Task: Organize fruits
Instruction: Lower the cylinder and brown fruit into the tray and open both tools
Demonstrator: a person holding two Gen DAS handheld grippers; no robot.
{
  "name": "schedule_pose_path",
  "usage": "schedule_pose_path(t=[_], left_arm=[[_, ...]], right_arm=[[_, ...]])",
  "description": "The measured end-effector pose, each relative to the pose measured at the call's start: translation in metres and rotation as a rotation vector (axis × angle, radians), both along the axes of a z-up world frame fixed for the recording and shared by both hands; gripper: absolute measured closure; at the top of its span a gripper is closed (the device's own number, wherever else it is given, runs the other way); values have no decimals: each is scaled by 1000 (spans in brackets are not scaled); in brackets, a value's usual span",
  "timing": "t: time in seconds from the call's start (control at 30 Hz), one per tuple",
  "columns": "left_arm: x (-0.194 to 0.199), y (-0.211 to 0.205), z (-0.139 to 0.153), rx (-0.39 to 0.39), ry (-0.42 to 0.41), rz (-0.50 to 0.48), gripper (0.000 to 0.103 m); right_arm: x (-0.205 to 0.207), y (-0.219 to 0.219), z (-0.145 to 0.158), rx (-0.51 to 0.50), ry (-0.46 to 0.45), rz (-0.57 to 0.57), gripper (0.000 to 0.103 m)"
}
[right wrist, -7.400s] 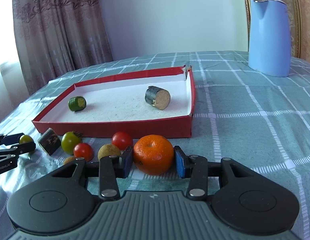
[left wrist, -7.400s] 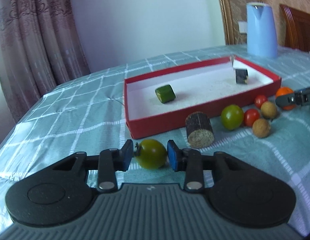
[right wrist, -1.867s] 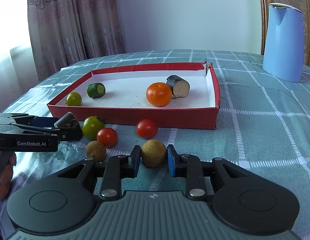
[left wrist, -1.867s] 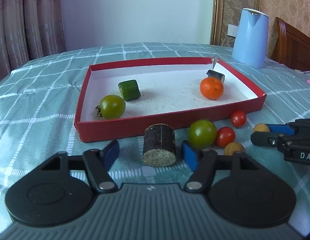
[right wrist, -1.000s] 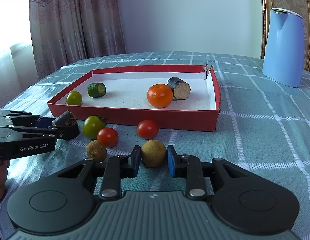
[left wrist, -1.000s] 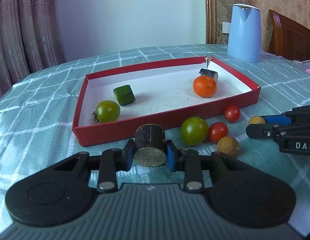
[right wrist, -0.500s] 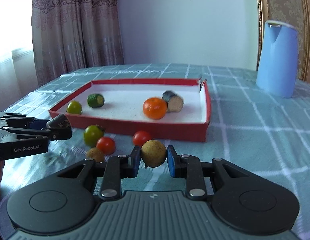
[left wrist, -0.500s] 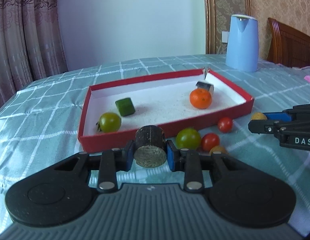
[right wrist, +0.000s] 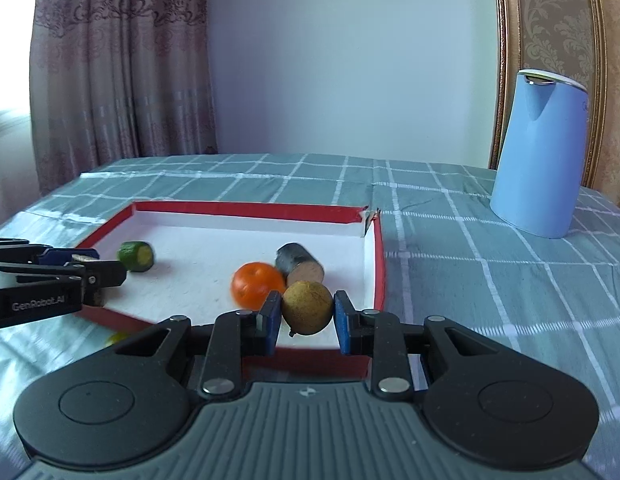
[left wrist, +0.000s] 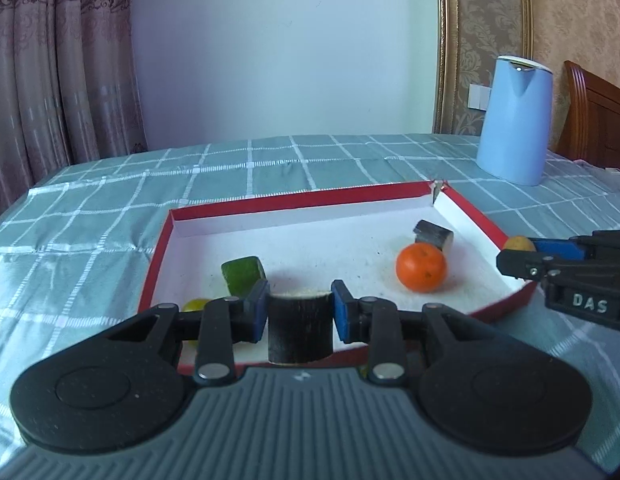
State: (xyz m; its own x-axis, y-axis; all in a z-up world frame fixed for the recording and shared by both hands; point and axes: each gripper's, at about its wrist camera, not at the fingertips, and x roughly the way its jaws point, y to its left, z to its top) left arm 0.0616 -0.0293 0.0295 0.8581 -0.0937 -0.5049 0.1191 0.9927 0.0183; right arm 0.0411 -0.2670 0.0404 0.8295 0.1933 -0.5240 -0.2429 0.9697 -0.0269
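A dark cylindrical stub (left wrist: pixel 299 330) with a pale cut top is clamped between the blue pads of the left gripper (left wrist: pixel 299 317), held above the near wall of the red box (left wrist: pixel 158 256), clear of the table. A round brownish-yellow fruit (right wrist: pixel 307 307) is pinched the same way in the right gripper (right wrist: pixel 307 322), hanging over the box's near right corner; in the left wrist view that fruit shows only as a small yellow bulge at the right gripper's tip, beside the box's right wall. Inside the box, on its white floor, lie an orange tangerine (left wrist: pixel 421 267), a dark stub (left wrist: pixel 433 234) just behind it near the far right corner, a green cucumber piece (left wrist: pixel 243 274) toward the left, and a yellow-green tomato (left wrist: pixel 196 305) mostly hidden behind the left gripper's finger. The box sits on a teal checked tablecloth (left wrist: pixel 90 216). A light blue kettle (right wrist: pixel 540 156) stands well apart on the right, beyond the box. Pink patterned curtains (right wrist: pixel 118 68) hang at the back left
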Motion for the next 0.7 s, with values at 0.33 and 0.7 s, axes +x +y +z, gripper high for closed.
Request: schedule_pose_path(t=[0.33, 0.7], left_arm=[[43, 3, -15, -2, 93, 51, 73], [56, -6, -15, 54, 47, 100, 72]], right_arm=[[42, 12, -19, -55, 85, -18, 76], [65, 18, -28, -69, 127, -47, 76]])
